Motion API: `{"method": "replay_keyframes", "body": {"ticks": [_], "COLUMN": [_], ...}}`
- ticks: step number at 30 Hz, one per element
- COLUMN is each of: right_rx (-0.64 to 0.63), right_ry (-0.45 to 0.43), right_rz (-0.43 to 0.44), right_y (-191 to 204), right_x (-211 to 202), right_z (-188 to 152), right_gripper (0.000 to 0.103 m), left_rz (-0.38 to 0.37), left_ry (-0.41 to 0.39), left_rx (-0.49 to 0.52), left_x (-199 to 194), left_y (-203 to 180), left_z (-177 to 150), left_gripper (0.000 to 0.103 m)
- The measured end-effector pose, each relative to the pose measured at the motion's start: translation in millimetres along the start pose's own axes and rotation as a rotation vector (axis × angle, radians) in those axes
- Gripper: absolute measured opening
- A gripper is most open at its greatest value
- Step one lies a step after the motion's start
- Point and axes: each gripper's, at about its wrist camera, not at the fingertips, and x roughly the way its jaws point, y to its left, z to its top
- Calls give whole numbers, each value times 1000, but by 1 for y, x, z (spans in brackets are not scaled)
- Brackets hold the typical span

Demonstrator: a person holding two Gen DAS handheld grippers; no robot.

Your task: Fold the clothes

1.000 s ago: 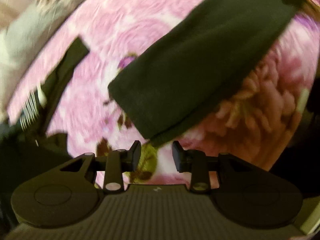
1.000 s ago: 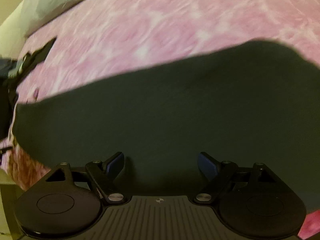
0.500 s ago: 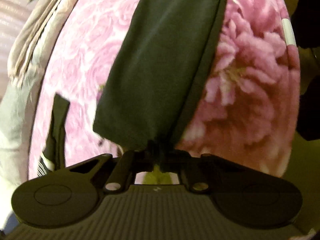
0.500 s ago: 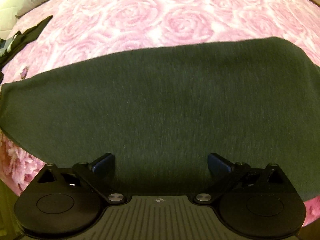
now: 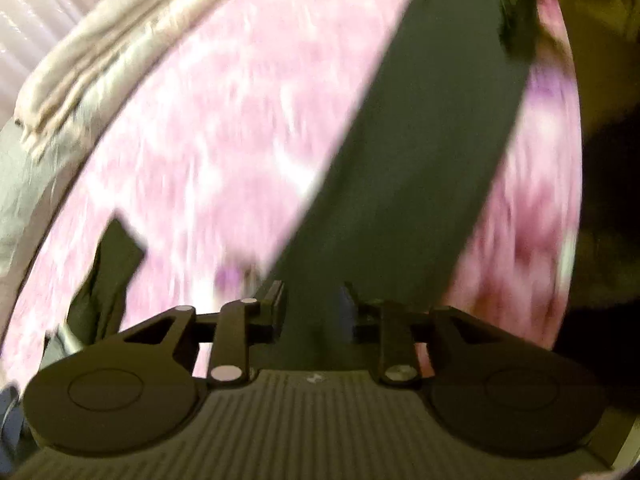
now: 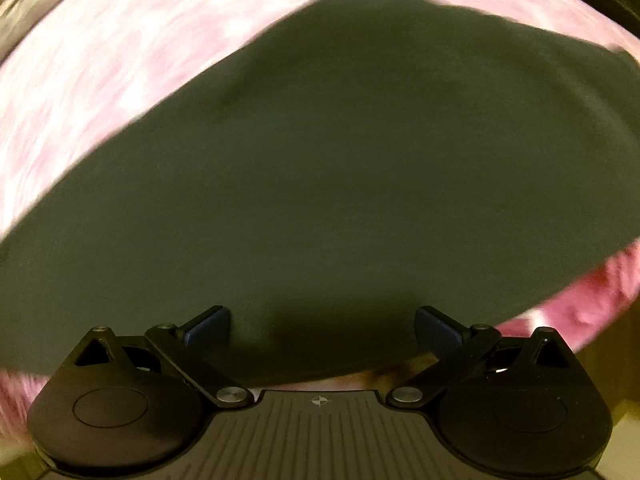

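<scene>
Since half a second back, your left hand-held gripper (image 5: 312,308) has let go of the dark garment (image 5: 420,160); its jaws are opening, cloth between them but not pinched. That garment lies on the pink rose bedspread (image 5: 240,120), running toward 1 o'clock. Only the left view catches the beige blanket (image 5: 92,64) at 10 o'clock and a dark strap (image 5: 108,276) at 8. Your right hand-held gripper (image 6: 322,326) is spread wide over the garment, which fills its view.

Dark grey-green garment (image 6: 340,168), folded into a long flat band, lying smooth across pink rose-patterned bedspread (image 5: 224,128)
</scene>
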Motion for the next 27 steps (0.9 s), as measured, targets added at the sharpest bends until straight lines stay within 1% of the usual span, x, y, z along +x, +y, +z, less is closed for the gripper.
{"method": "replay_keyframes", "body": {"ticks": [2, 4, 6, 8, 10, 12, 14, 16, 17, 18, 20, 21, 23, 27], "right_rx": [0, -7, -6, 12, 39, 26, -50, -111, -128, -125, -113, -108, -104, -108], "right_ry": [-98, -191, -231, -204, -117, -71, -72, -53, -47, -47, -45, -46, -49, -59], "right_rz": [26, 48, 38, 0, -32, -26, 24, 35, 43, 55, 72, 78, 82, 89], "right_y": [-18, -35, -56, -84, -117, -143, -151, -151, -152, -155, -158, -160, -161, -163], "right_x": [-15, -28, -29, -17, 3, 13, 11, 9, 9, 10, 13, 13, 14, 15], "right_z": [9, 19, 29, 37, 36, 28, 22, 19, 17, 17, 16, 16, 14, 7], "right_gripper": [102, 102, 102, 102, 102, 102, 102, 102, 102, 102, 103, 103, 103, 103], "left_rz": [-29, -66, -120, -172, -224, -280, -349, -421, -497, -585, -720, -761, -820, -878], "left_ry": [-53, -95, -144, -180, -213, -218, -195, -170, -146, -119, -77, -62, -41, -43], "left_rx": [-38, -56, -37, 4, 48, 102, 147, 192, 212, 230, 269, 278, 284, 274], "left_x": [17, 39, 67, 97, 128, 161, 190, 218, 229, 239, 254, 258, 264, 278], "left_y": [10, 29, 37, 35, 33, 33, 28, 23, 21, 18, 17, 15, 11, -4], "left_z": [44, 90, 140, 188, 236, 274, 301, 328, 337, 344, 351, 354, 359, 373], "left_gripper": [26, 26, 26, 26, 29, 30, 30, 30, 33, 39, 41, 41, 42, 42]}}
